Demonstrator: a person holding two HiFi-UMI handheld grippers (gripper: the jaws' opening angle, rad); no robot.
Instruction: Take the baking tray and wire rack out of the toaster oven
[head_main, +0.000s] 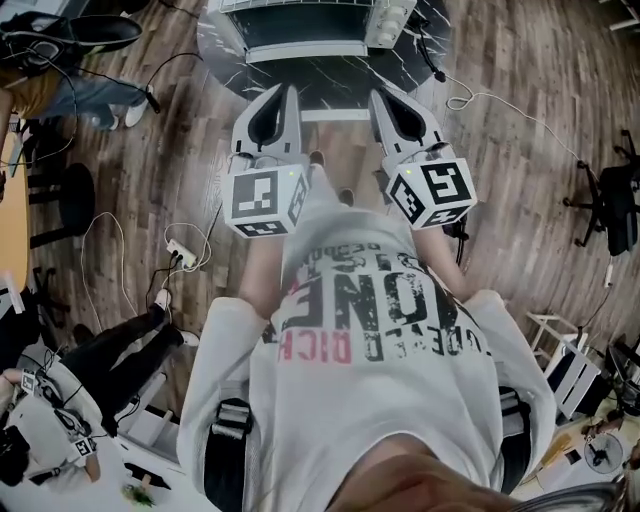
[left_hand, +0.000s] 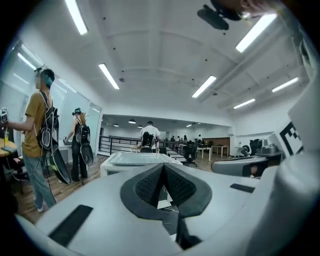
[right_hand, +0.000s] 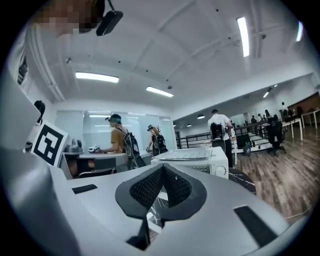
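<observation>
We hold our left gripper (head_main: 284, 96) and right gripper (head_main: 384, 98) level and side by side, each with its jaws pressed together on nothing. The white boxy toaster oven (head_main: 305, 30) sits at twelve o'clock on the dark marbled round table (head_main: 330, 78). The baking tray and wire rack are out of sight, presumably inside. If we reach in with the jaws together, we risk merely shoving the oven back.

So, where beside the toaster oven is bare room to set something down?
Best is the bare strip of dark table between the toaster oven front and the table's near edge. A narrow bare margin lies left of the oven. The right side is crowded: a black cable runs along the table edge.
</observation>
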